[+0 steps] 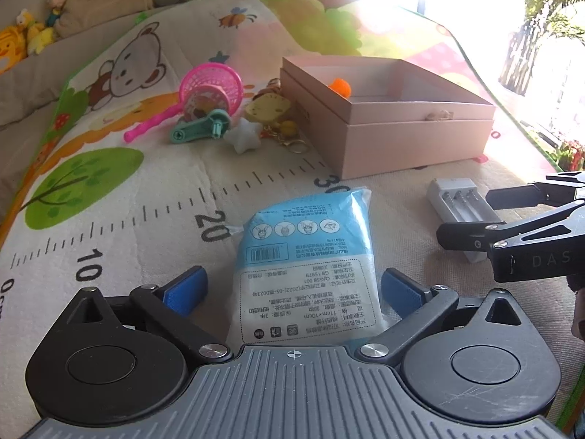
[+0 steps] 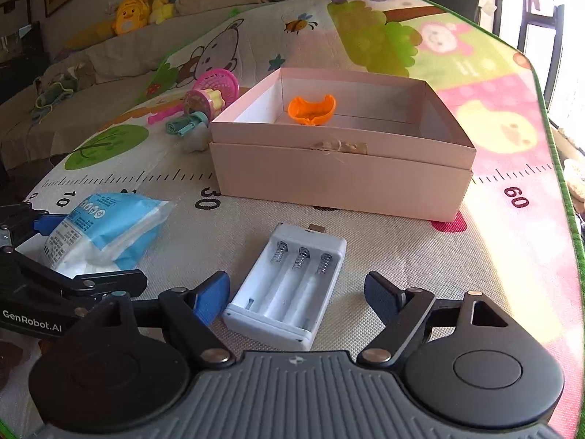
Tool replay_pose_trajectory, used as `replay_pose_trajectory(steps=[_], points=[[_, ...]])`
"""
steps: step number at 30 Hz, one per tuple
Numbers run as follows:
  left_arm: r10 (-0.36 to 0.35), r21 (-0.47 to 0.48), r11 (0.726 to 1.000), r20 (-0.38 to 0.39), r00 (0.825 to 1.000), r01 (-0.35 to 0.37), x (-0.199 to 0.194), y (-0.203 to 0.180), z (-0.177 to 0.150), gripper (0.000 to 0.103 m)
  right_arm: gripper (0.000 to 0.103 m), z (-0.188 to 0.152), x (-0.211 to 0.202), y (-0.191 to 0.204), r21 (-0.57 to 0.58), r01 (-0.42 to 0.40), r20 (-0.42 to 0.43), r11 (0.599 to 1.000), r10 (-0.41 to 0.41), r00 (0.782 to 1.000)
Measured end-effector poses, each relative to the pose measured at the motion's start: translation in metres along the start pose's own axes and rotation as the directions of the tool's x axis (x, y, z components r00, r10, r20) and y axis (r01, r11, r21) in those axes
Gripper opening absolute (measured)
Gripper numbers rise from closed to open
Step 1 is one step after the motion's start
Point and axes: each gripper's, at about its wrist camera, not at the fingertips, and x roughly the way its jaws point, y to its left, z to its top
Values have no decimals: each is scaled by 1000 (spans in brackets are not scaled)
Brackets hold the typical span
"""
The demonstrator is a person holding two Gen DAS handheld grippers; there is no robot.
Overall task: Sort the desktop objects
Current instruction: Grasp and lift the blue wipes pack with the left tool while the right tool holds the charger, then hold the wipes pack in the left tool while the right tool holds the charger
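Between the spread-apart, untouching fingers of the left gripper (image 1: 292,289) lies the blue packet (image 1: 303,259); the right gripper (image 2: 296,296) likewise straddles the white battery holder (image 2: 289,289), gaping.

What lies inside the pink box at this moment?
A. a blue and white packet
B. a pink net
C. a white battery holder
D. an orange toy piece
D: the right wrist view shows only the orange toy piece inside the pink box, while the battery holder and the blue and white packet lie on the mat in front of it.
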Motion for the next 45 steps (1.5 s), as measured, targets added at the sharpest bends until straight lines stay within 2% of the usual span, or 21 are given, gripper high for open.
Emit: replay_pose_trajectory(steps=[6, 8, 10, 13, 15, 19, 27, 32, 34, 35, 36, 38, 41, 45], points=[[-2, -5, 1000, -1, 1000, 2, 0, 1, 0, 103, 81, 6, 7, 8, -3, -16, 17, 1000, 16, 1000], [-2, -5, 1000, -3, 1000, 2, 0, 1, -1, 103, 74, 6, 8, 12, -20, -17, 21, 1000, 18, 1000], [-2, -3, 1000, -7, 1000, 2, 1, 1, 0, 103, 60, 6, 6, 15, -43, -31, 20, 999, 32, 999], [-5, 0, 1000, -8, 1000, 5, 1, 1, 0, 103, 51, 4, 0, 19, -69, -56, 12, 996, 57, 998], [-9, -1, 1000, -6, 1000, 9, 0, 1, 0, 103, 48, 1, -4, 18, -74, -65, 7, 995, 65, 998], [-9, -4, 1000, -2, 1000, 9, 0, 1, 0, 103, 48, -6, -13, 12, -67, -56, 2, 996, 56, 998], [12, -24, 1000, -3, 1000, -12, -1, -1, 2, 103, 48, -13, -21, -7, -42, 27, 11, 999, -27, 1000], [-17, -49, 999, 4, 1000, 17, -4, -2, 4, 103, 52, -16, -24, -14, -20, 43, 13, 999, -43, 999], [-21, -39, 999, 14, 1000, 21, -6, -5, 4, 98, 52, -17, -25, -14, -17, 37, 15, 999, -37, 999], [-20, -31, 999, 13, 1000, 20, -6, -6, 5, 85, 52, -18, -26, -13, -16, 32, 16, 999, -32, 999], [-15, -31, 999, 9, 1000, 16, -6, -7, 6, 76, 52, -18, -26, -12, -16, 26, 17, 1000, -26, 1000], [-6, -34, 999, 7, 1000, 6, -6, -6, 7, 68, 52, -20, -27, -8, -18, 9, 19, 1000, -9, 1000], [-1, -38, 999, 4, 1000, 1, -10, -3, 5, 64, 52, -21, -28, -3, -17, -12, 23, 1000, 13, 1000], [6, -39, 999, -1, 1000, -6, -17, -2, 1, 64, 52, -22, -29, 11, -35, -65, 27, 997, 66, 997]])
